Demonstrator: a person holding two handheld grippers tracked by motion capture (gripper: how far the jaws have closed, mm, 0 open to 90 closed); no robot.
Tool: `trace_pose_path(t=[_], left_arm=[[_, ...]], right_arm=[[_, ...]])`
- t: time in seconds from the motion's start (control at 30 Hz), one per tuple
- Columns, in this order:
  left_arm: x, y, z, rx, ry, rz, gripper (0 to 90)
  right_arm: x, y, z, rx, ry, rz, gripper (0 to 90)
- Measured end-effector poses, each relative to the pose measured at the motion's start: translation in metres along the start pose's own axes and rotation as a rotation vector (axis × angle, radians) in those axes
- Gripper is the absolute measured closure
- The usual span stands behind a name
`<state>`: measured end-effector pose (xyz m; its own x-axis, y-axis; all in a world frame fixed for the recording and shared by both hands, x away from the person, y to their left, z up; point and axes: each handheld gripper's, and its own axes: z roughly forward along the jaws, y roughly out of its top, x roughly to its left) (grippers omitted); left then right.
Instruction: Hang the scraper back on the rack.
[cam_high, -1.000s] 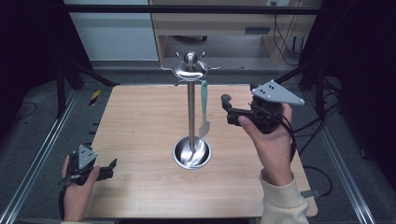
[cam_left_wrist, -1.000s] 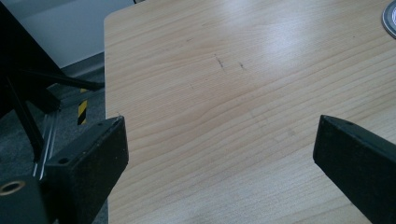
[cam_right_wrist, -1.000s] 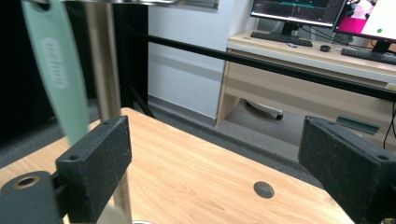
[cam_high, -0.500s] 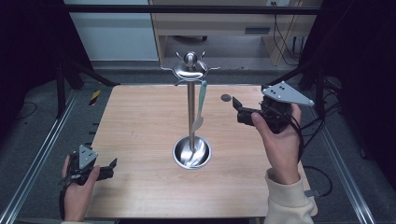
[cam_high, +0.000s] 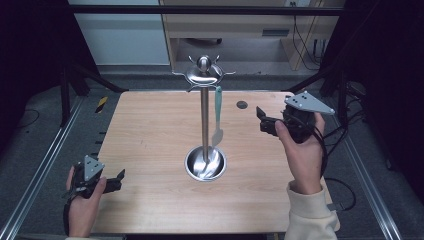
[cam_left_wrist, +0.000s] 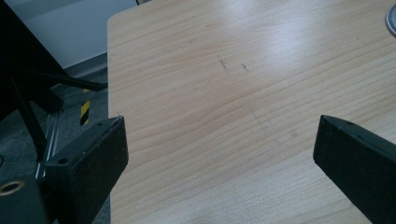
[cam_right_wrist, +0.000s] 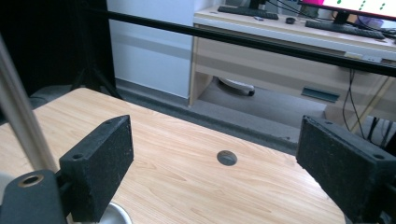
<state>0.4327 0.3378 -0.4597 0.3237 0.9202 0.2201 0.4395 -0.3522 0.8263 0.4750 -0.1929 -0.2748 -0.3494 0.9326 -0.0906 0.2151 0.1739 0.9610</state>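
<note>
One polished steel utensil stand (cam_high: 204, 122) with round base, left of the right tongs (cam_high: 262, 121). One pale teal spatula (cam_high: 217, 116) on it, on the side toward the right tongs. One light wooden desk (cam_high: 150, 135). One small dark round grommet (cam_high: 242, 104) beyond the right tongs. Two black tongs in all; left tongs (cam_high: 119, 179) count one.

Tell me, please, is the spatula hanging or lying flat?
Hanging: the spatula dangles upright from the stand, blade down.
</note>
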Motion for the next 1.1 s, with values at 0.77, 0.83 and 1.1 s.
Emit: trace_pose_path(t=[0.77,0.83,1.1], left_arm=[[0.000,0.001,0.000,-0.004,0.008,0.001,2.4],[0.000,0.001,0.000,-0.004,0.007,0.001,2.4],[0.000,0.000,0.000,0.000,0.008,0.000,2.4]], right_arm=[[-0.010,-0.043,0.034,0.107,-0.077,-0.008,11.2],[-0.011,-0.048,0.037,0.118,-0.077,-0.004,11.5],[-0.012,-0.063,0.048,0.153,-0.076,0.008,13.0]])
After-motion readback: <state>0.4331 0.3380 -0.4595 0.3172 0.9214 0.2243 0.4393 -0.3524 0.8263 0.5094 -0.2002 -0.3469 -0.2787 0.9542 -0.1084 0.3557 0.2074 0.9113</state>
